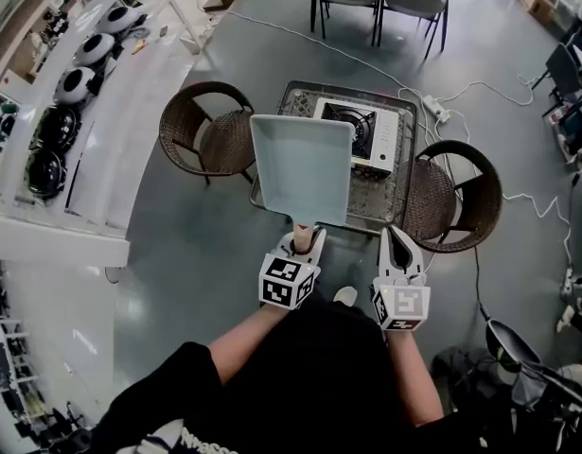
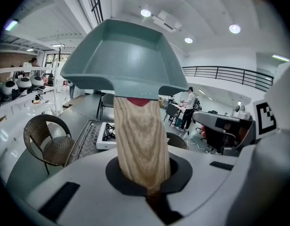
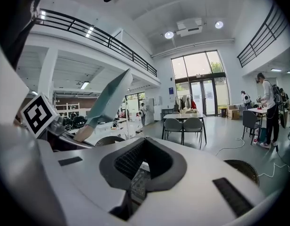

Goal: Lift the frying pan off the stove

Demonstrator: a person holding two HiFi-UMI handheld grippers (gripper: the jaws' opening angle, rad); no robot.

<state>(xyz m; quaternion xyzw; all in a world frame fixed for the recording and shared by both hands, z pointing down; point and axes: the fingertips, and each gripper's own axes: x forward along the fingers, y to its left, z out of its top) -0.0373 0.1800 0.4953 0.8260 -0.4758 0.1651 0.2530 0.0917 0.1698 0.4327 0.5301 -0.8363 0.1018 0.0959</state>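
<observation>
A square teal frying pan (image 1: 300, 168) with a wooden handle (image 1: 301, 237) hangs in the air, above and in front of the white portable stove (image 1: 361, 130). My left gripper (image 1: 305, 246) is shut on the handle (image 2: 141, 140), and the pan (image 2: 121, 55) fills the upper part of the left gripper view. The stove (image 2: 108, 134) shows below it with a bare burner. My right gripper (image 1: 397, 244) hovers beside the left one, shut and holding nothing. In the right gripper view, that gripper (image 3: 142, 168) sees the pan (image 3: 109, 98) tilted at the left.
The stove sits on a small grey mesh table (image 1: 385, 201) between two wicker chairs (image 1: 210, 130) (image 1: 456, 197). A power strip (image 1: 434, 112) and white cables lie on the floor behind. A white counter (image 1: 130, 102) with appliances runs along the left. A person's body is right below me.
</observation>
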